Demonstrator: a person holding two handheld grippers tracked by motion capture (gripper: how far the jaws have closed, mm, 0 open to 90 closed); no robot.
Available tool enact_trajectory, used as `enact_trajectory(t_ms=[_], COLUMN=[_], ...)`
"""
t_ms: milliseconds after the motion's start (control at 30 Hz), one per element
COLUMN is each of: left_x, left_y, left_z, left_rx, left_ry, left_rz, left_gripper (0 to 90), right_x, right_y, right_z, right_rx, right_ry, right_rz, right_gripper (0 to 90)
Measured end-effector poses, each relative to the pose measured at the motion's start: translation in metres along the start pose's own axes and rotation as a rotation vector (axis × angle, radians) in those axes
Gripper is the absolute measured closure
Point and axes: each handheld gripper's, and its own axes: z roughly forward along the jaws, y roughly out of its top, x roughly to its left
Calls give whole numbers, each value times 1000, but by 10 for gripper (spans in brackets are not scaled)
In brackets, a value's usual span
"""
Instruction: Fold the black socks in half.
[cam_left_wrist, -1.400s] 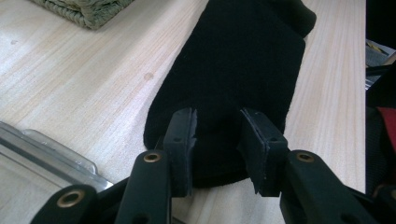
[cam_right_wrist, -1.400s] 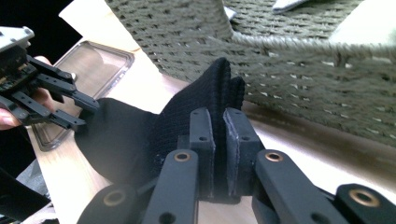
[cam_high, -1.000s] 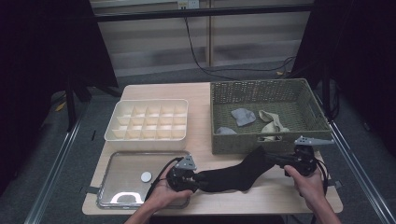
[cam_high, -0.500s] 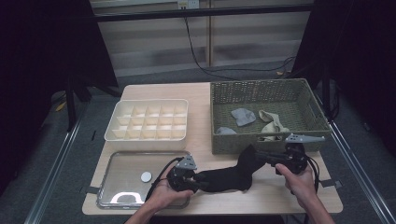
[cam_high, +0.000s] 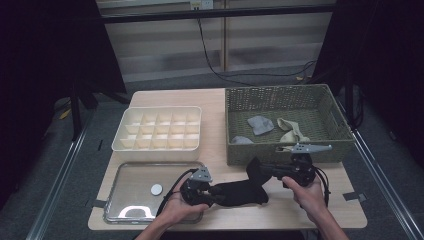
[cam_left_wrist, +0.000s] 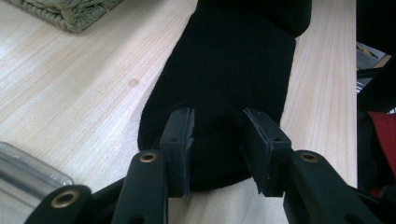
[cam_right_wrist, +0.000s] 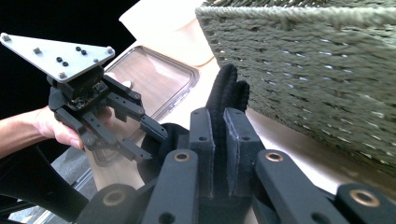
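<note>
Black sock (cam_high: 240, 191) flat on table (cam_high: 220, 150) front of basket (cam_high: 285, 150). My right gripper (cam_right_wrist: 219, 140) pinches one sock end tight, lifting it for fold. My left gripper (cam_left_wrist: 217, 140) pins other end, pads pressing cloth, jaws partly apart.

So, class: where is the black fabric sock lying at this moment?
In the high view, the black fabric sock lies near the wooden table's front edge, stretched between both grippers, just before the woven green basket.

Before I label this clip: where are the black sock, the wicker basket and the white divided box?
black sock (cam_high: 240, 191), high view, its middle.
wicker basket (cam_high: 285, 153), high view, front wall.
white divided box (cam_high: 155, 151), high view, front wall.
</note>
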Motion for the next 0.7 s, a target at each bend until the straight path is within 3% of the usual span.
enact_trajectory(t_ms=[400,700], left_x=[-1,-2], left_y=[5,5], left_z=[7,7], left_rx=[-6,-6], left_ry=[-8,-10], left_rz=[8,9], left_gripper=[604,589], right_x=[7,15], right_y=[5,0], right_z=[17,38], right_rx=[24,79], right_ry=[26,46], right_rz=[-17,-31], right_gripper=[825,822])
